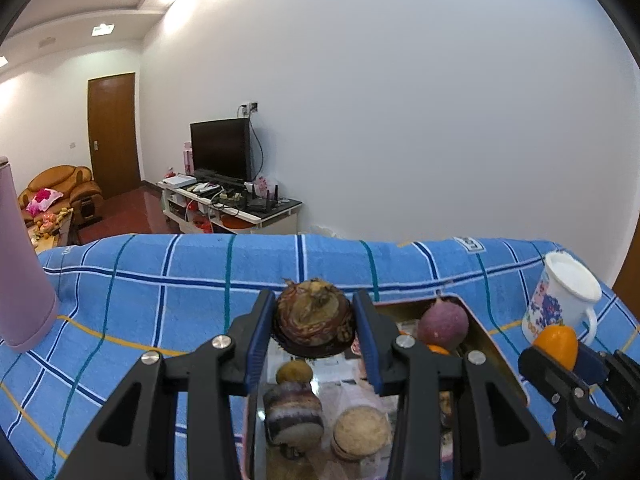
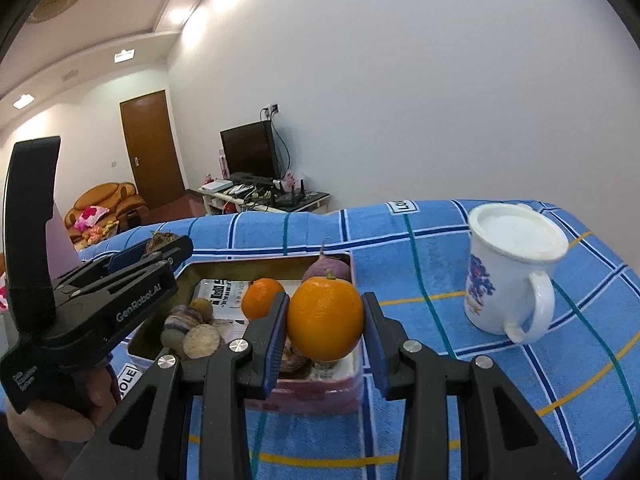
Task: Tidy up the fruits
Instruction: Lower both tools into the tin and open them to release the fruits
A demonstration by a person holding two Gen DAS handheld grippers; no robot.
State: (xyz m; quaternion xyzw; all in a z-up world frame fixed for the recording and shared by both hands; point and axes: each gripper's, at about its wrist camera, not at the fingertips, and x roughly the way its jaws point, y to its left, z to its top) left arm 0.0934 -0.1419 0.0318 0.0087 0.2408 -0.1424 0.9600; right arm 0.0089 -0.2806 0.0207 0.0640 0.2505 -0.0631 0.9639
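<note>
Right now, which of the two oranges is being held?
The bigger orange, gripped by the right gripper above the tin's edge. The smaller orange lies loose inside the tin.

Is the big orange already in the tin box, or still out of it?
Out: the round orange fruit sits clamped between the right gripper jaws, above the rectangular metal tin box.
</note>
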